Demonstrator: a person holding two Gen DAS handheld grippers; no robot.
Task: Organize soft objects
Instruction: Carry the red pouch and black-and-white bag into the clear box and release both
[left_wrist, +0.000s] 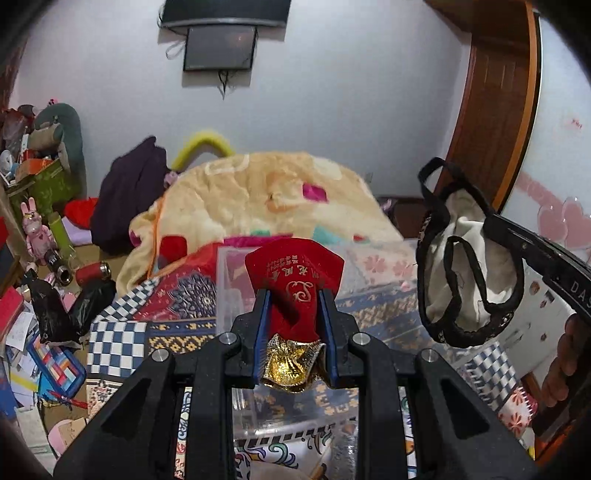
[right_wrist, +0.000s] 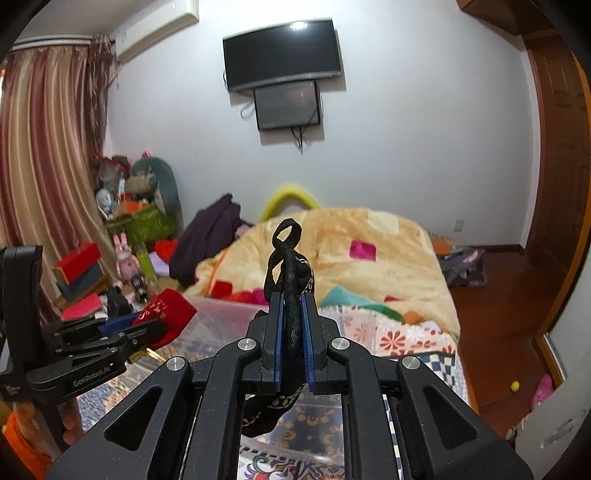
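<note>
My left gripper (left_wrist: 295, 314) has its jaws clamped on a red pouch (left_wrist: 293, 273) with a gold mouth, pinched at its narrow neck, so the wider body fans out past the tips. My right gripper (right_wrist: 291, 325) has its jaws shut on the black strap of a small bag (left_wrist: 469, 258), whose pale lining and black trim hang loose off to the right of my left jaws. I judge the strap hold thin: a swing could slide it free, and the dangling loops could snag. Just below and ahead of both jaws sits a clear plastic box (left_wrist: 229, 280) on the patterned bed cover (left_wrist: 118, 339). Beyond lies a cream blanket (left_wrist: 258, 192).
</note>
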